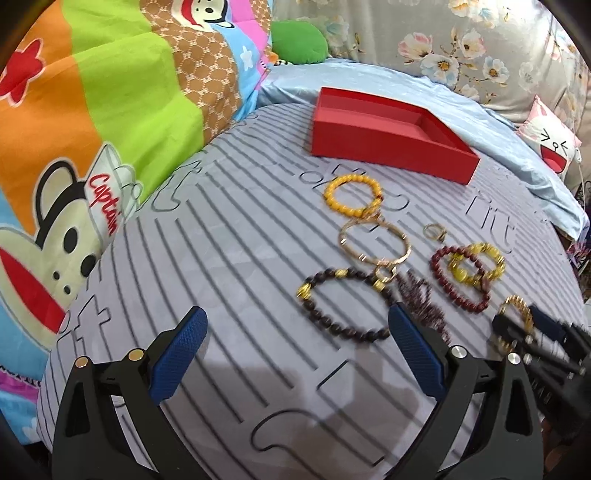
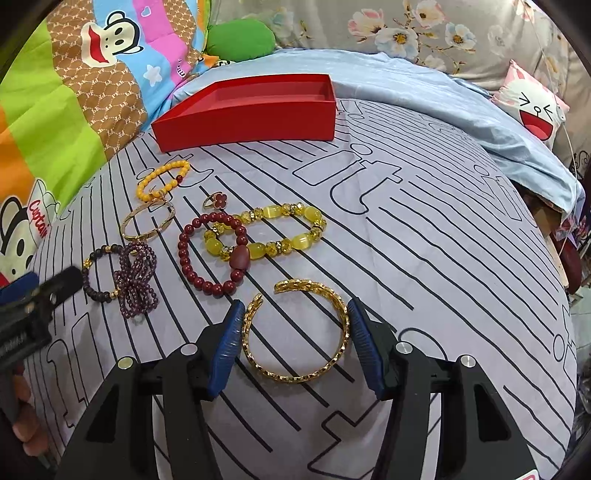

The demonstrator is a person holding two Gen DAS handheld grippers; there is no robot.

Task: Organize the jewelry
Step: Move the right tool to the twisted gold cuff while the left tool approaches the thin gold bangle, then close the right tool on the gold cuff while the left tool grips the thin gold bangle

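A red open box (image 1: 388, 136) (image 2: 247, 110) sits at the back of the striped grey bedsheet. In front of it lie several bracelets. My right gripper (image 2: 293, 341) is open, its blue pads on either side of a gold open cuff bangle (image 2: 295, 373), which lies on the sheet; whether the pads touch it I cannot tell. My left gripper (image 1: 299, 343) is open and empty, low over the sheet near a dark beaded bracelet (image 1: 332, 325). Further back lie a yellow beaded bracelet (image 1: 351, 195), a thin gold bangle (image 1: 375, 242), a dark red beaded bracelet (image 2: 210, 254), a yellow cat-eye bracelet (image 2: 266, 232), a purple bead strand (image 2: 138, 280) and a ring (image 2: 216, 200).
A colourful cartoon quilt (image 1: 74, 129) is piled on the left. A floral cover (image 2: 424, 33) and a pink cartoon pillow (image 2: 532, 107) lie at the back right. A pale blue sheet fold (image 2: 461, 110) runs behind the box. The bed's edge drops off at the right.
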